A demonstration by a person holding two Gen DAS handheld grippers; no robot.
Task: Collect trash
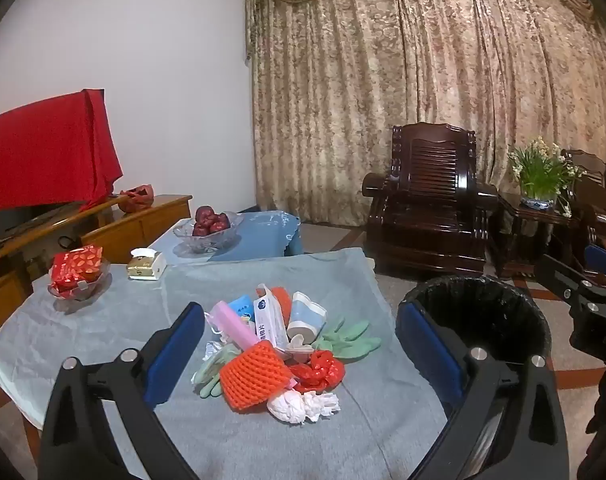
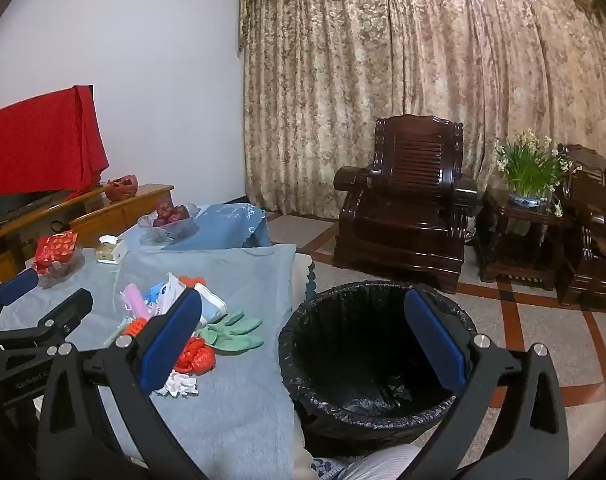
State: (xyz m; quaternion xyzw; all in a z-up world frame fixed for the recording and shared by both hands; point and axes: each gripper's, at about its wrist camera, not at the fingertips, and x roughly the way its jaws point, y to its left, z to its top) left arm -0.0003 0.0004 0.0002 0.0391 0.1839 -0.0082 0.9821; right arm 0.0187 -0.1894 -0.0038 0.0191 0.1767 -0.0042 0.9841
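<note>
Nearby, two green gloves (image 1: 349,338) flank one orange net (image 1: 253,376).

Both views are evenly lit by soft indoor light, a little dim, with warm colours. Shadows are faint and there is no hard glare; only the dark wooden armchair (image 1: 427,200) shows small shiny highlights. The fisheye lens bends the curtain (image 2: 423,80) and wall (image 1: 143,60) toward black rounded corners. Focus is fairly sharp mid-frame and softer at the edges.
</note>
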